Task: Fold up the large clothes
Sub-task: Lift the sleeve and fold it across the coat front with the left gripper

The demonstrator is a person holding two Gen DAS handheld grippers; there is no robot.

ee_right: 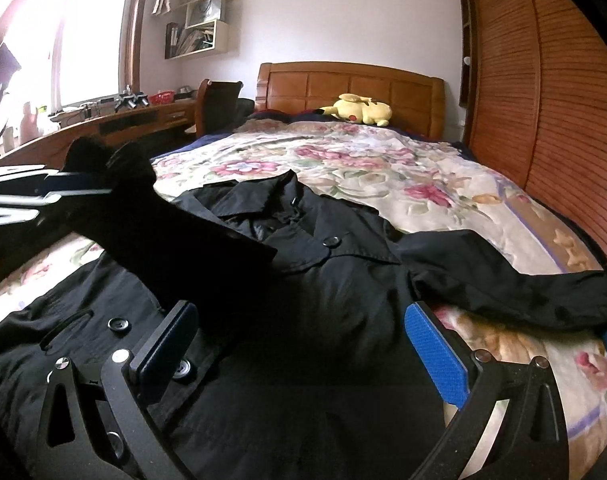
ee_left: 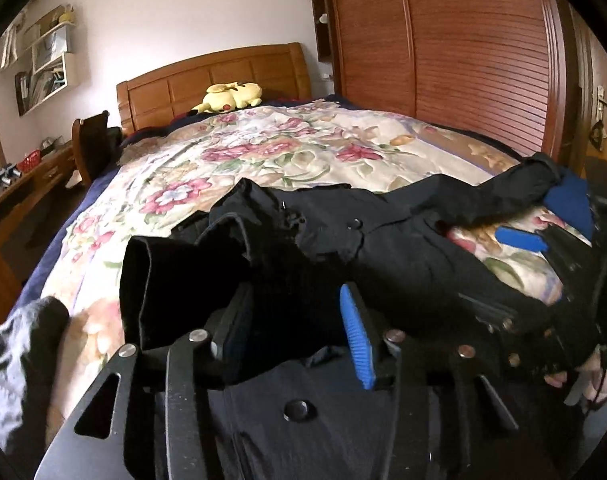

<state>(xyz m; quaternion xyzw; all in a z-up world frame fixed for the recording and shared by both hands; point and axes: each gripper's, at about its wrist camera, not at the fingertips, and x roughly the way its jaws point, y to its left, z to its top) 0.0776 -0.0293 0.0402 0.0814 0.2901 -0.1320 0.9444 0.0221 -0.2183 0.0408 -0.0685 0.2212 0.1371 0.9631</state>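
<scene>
A black coat [ee_right: 335, 280] lies face up on the floral bedspread [ee_right: 343, 160], collar toward the headboard. Its left sleeve [ee_left: 163, 276] is lifted and folded in over the body. The sleeve's cuff hangs over the black finger of my left gripper [ee_left: 295, 328]; the jaws stand apart and the pads do not press the cloth. That gripper [ee_right: 43, 192] also shows at the left edge of the right wrist view, with the sleeve [ee_right: 143, 216] slanting down from it. My right gripper [ee_right: 303, 344] hovers wide open over the coat's chest, holding nothing. The other sleeve [ee_right: 503, 280] stretches out to the right.
A yellow plush toy [ee_right: 359, 110] lies by the wooden headboard [ee_right: 343, 80]. A slatted wardrobe [ee_right: 563, 100] runs along the right of the bed. A desk [ee_right: 103, 124] and chair [ee_right: 219, 104] stand to the left. Grey patterned cloth [ee_left: 15, 360] and something blue [ee_left: 567, 200] lie at the bed's near corners.
</scene>
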